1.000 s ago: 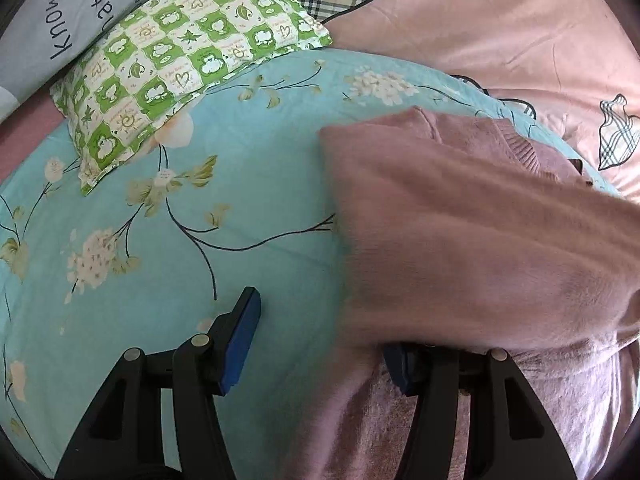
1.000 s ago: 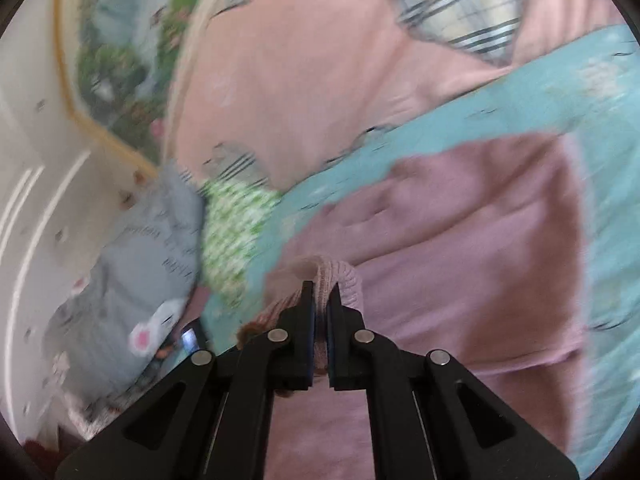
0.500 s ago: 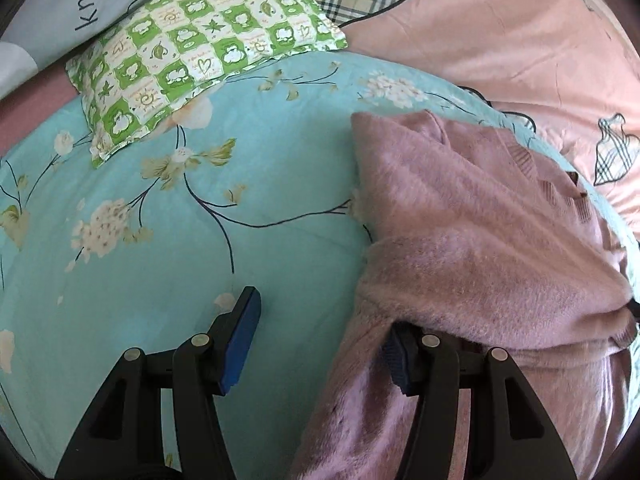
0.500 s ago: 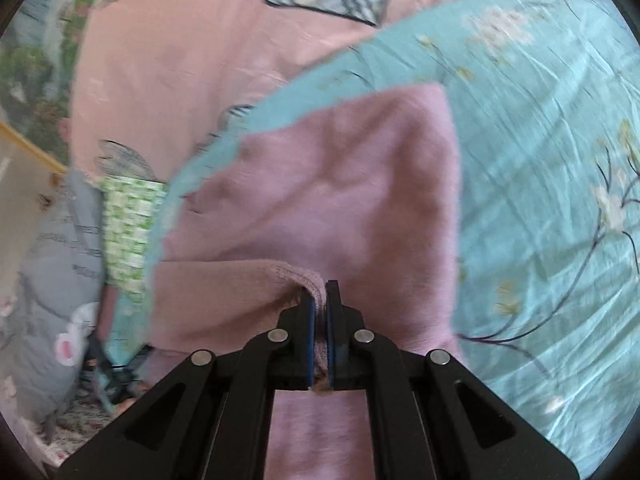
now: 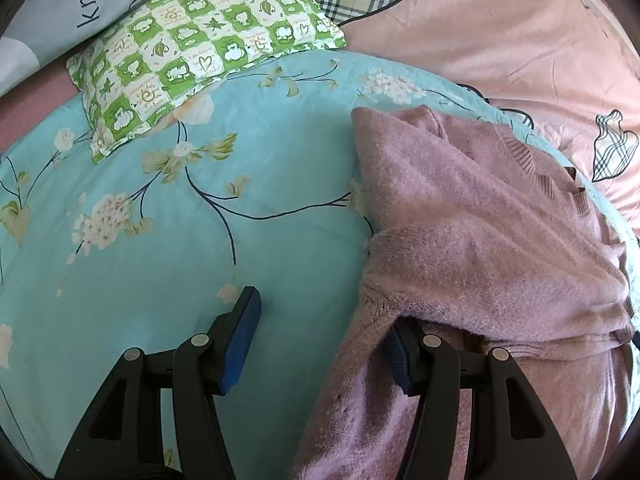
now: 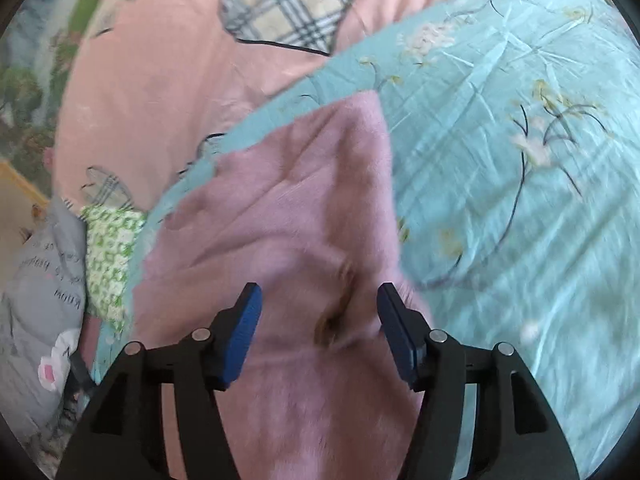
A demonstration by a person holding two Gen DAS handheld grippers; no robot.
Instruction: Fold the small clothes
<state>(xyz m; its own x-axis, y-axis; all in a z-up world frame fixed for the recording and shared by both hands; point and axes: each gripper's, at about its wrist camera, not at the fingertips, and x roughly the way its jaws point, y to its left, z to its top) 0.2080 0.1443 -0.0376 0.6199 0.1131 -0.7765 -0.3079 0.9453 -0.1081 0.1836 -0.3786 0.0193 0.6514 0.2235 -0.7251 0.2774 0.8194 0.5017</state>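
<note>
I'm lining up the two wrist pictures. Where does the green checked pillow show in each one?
Left wrist view: green checked pillow at upper left, its corner lying on the blue floral quilt.
Right wrist view: green checked pillow at the left edge, small and blurred, beside the grey cushion.
Shared landmark: the pink sweater on the quilt.

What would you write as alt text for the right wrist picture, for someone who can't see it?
A fuzzy pink sweater lies on a turquoise floral bedsheet, seen past the right gripper, whose blue-padded jaws have just opened and stand apart above the knit. A pink quilt with a plaid heart lies beyond.
</note>
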